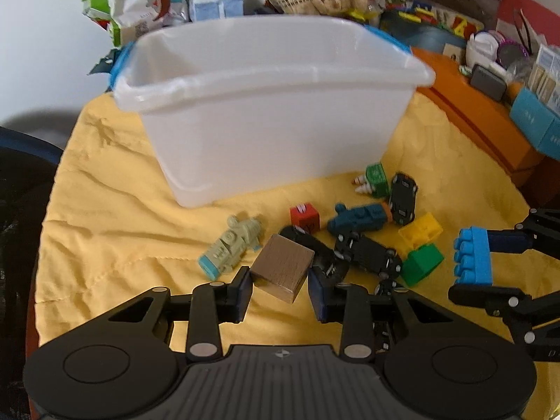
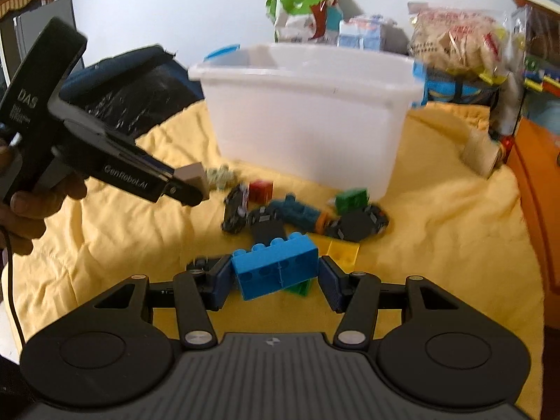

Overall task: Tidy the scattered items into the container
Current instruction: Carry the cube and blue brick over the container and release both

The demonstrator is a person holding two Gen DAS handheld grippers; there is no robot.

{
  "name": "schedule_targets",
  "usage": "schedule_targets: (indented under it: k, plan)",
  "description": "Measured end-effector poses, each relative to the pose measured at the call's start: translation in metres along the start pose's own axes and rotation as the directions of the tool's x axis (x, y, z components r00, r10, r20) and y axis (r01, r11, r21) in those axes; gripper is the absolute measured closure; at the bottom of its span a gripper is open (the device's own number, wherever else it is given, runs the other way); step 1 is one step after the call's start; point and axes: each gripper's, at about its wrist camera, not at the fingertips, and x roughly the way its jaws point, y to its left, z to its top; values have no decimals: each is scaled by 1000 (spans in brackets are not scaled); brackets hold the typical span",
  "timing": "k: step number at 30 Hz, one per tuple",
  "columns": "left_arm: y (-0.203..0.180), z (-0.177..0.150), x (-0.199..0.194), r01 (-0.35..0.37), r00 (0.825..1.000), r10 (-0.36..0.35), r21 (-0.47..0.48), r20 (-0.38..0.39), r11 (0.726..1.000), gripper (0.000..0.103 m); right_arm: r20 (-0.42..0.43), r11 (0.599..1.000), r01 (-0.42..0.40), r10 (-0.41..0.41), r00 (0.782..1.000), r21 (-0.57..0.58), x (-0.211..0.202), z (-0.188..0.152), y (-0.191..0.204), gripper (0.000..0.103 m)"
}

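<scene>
Between the fingers of our left hand-held gripper [image 1: 280, 285] sits a wooden block [image 1: 282, 266], pinched on two sides and tilted so that one corner hangs below the pads. Our right hand-held gripper [image 2: 276, 280] is clamped on a blue brick [image 2: 276, 264], which also sits at a slant. Ahead of both stands the white bin [image 1: 273, 105], its rim above the level of either load, on a yellow cloth [image 1: 112, 217] that covers the bench.

We judge the block to be the weaker hold: smooth wood, held off-square, could pivot and slide out on the lift, landing back on the cloth or knocking the pale green toy [image 1: 232, 245] just left of it. The brick's slant carries a similar risk of twisting free.

Both loads have to clear the bin's near wall, and a low approach would bump it and push the light bin back across the wrinkled cloth. With both tools heading to one opening, they could also collide over the rim.

Beyond the right hand-held gripper, the toy cars [image 2: 238, 208], the teal toy [image 2: 297, 211] and the green brick [image 2: 351, 197] lie in a close heap, not yet tidied.
</scene>
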Motion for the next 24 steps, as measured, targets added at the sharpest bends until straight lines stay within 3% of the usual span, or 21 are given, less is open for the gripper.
schedule_targets:
  k: [8,15,24]
  plan:
    - [14,26,-47,10,996,-6,-49,92,999,64,120,1000,23,-25,993,17,-20,35,-2,47]
    - [31,70,-84,-1,984,16,-86,179,996,64,186,997,53,-63,981,58,-24,77,-15,47]
    - [45,129,-74,-45,976,62,-88,207,995,64,176,994,90,-100,979,60,1,137,-31,47]
